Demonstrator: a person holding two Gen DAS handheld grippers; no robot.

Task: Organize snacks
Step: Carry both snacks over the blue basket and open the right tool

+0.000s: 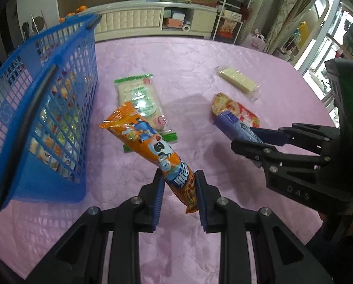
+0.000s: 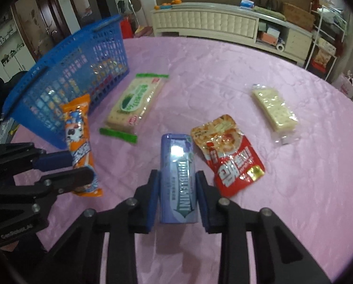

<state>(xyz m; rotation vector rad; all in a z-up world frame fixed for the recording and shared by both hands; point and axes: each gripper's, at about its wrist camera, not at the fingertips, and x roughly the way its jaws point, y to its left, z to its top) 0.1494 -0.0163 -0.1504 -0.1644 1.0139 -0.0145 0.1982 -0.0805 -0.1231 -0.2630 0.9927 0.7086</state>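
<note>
Worktop [image 2: 223, 71]: round, covered in a pink quilted cloth.

Left gripper [image 1: 179, 189]: black linkage arms with blue pads, jaws pinching the lower end of a long orange foil snack packet printed with cartoon animals [image 1: 150, 146]. The packet slants up toward 11 o'clock in the left wrist view, clear of the cloth, its top end just beside the basket wall.

Right gripper [image 2: 177, 189]: same build, jaws closed on the two long sides of a lavender-blue rectangular gum box with white lettering [image 2: 178, 179]. No gap shows between pads and box. The box points toward 12 o'clock in the right wrist view.

Blue plastic lattice basket with dark handles [image 2: 65, 71]: stands at 10 o'clock in the right wrist view. Wrapped snacks show through its mesh; their kinds cannot be told.

Flat clear packet of pale crackers with green sealed ends [image 2: 134, 106]: lies on the cloth just beside the basket, at 11 o'clock from the gum box.

Red-and-clear foil snack pouch with white characters [image 2: 228, 153]: lies flat just to the right of the gum box, at 2 o'clock.

Clear-wrapped stack of cream-coloured crackers [image 2: 274, 111]: lies apart from the others, at 2 o'clock beyond the red pouch.
</note>
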